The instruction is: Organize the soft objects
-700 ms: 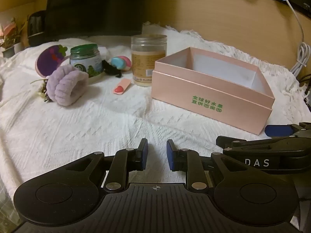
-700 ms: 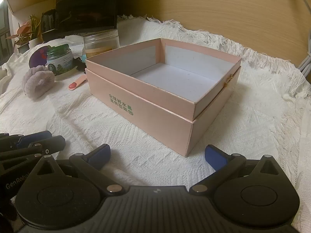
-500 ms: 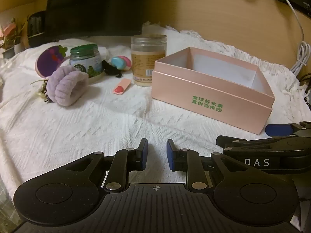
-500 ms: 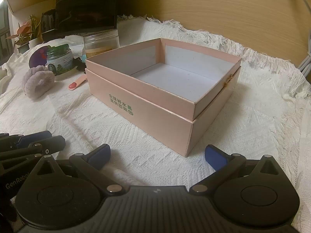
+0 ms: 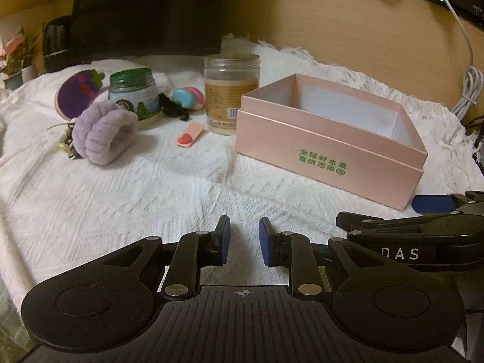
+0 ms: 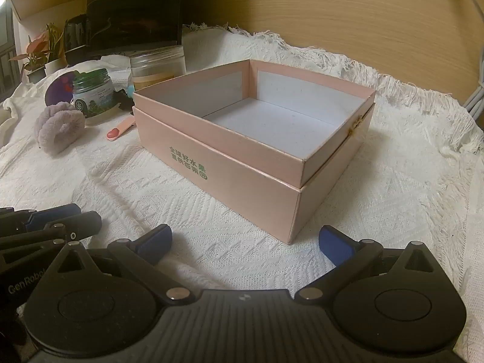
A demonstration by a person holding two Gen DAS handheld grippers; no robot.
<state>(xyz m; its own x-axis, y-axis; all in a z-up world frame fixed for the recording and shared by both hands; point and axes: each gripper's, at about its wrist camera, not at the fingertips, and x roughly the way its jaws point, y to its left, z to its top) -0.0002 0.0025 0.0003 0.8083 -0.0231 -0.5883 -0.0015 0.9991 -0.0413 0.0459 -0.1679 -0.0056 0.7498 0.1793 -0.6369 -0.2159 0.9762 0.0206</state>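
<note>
An open pink box (image 5: pixel 329 157) with green lettering stands on the white cloth; its white inside (image 6: pixel 272 124) holds nothing. A lilac fluffy wristband (image 5: pixel 103 133) lies at the left, also in the right wrist view (image 6: pixel 59 127). A pink hair clip with a red heart (image 5: pixel 189 134), a blue-and-pink soft toy (image 5: pixel 187 96) and a black hair tie (image 5: pixel 174 110) lie near the jars. My left gripper (image 5: pixel 244 239) hovers low over the cloth, jaws a narrow gap apart, empty. My right gripper (image 6: pixel 245 240) is wide open and empty before the box corner.
A green-lidded jar (image 5: pixel 134 93) and a clear jar (image 5: pixel 231 90) stand behind the clip. A round purple item (image 5: pixel 80 89) leans at the back left. A wooden wall (image 5: pixel 348 30) and a white cable (image 5: pixel 467 84) bound the right. Plants (image 6: pixel 39 51) stand far left.
</note>
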